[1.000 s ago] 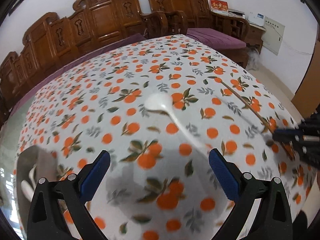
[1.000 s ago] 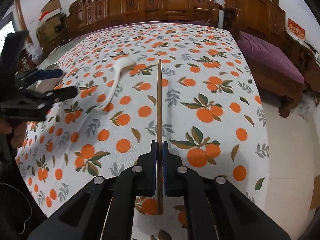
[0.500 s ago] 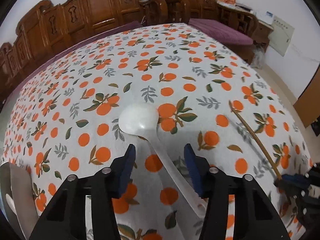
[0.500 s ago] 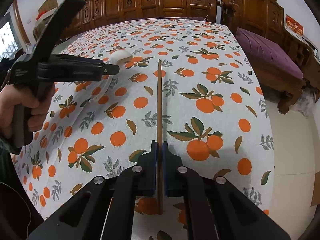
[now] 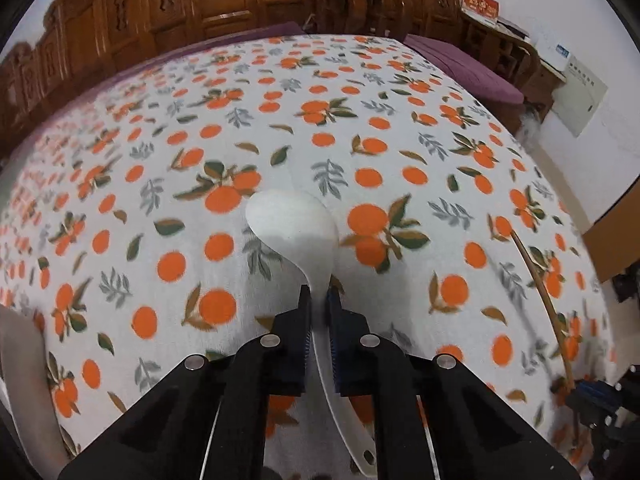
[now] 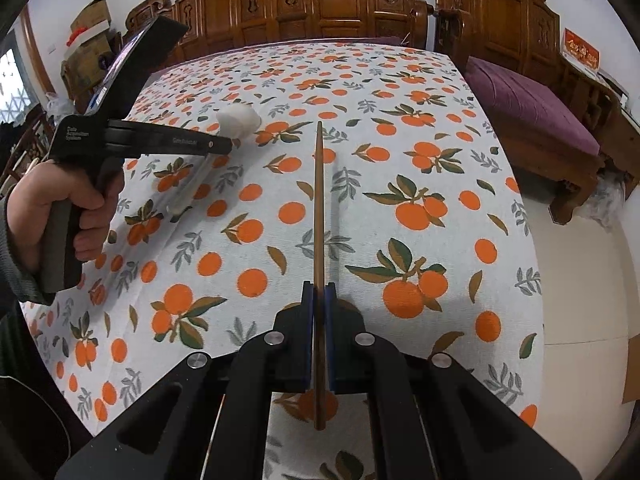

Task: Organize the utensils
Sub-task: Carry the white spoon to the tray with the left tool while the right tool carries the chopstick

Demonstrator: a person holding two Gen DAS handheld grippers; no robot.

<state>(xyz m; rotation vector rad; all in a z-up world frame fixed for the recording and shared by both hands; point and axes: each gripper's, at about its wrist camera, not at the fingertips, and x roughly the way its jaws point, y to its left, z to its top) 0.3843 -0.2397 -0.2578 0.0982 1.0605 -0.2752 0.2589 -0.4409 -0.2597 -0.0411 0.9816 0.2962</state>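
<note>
My left gripper [image 5: 318, 300] is shut on the handle of a white spoon [image 5: 294, 228], bowl pointing away over the orange-print tablecloth [image 5: 160, 200]. The spoon's bowl [image 6: 239, 119] and the left gripper [image 6: 230, 146] also show in the right wrist view. My right gripper [image 6: 319, 292] is shut on a brown wooden chopstick [image 6: 319, 200], which points straight ahead just above the cloth. The chopstick [image 5: 540, 292] and right gripper [image 5: 592, 394] show at the right in the left wrist view.
Carved wooden chairs [image 6: 340, 0] stand along the far side of the table. A purple-cushioned bench [image 6: 528, 104] stands to the right. A grey container [image 5: 24, 380] sits at the table's left edge. The table edge [image 6: 536, 240] drops to a pale floor.
My left gripper moved forward over the spoon handle and closed on it; it was open a second ago. The right gripper has kept hold of the chopstick, barely moving.
</note>
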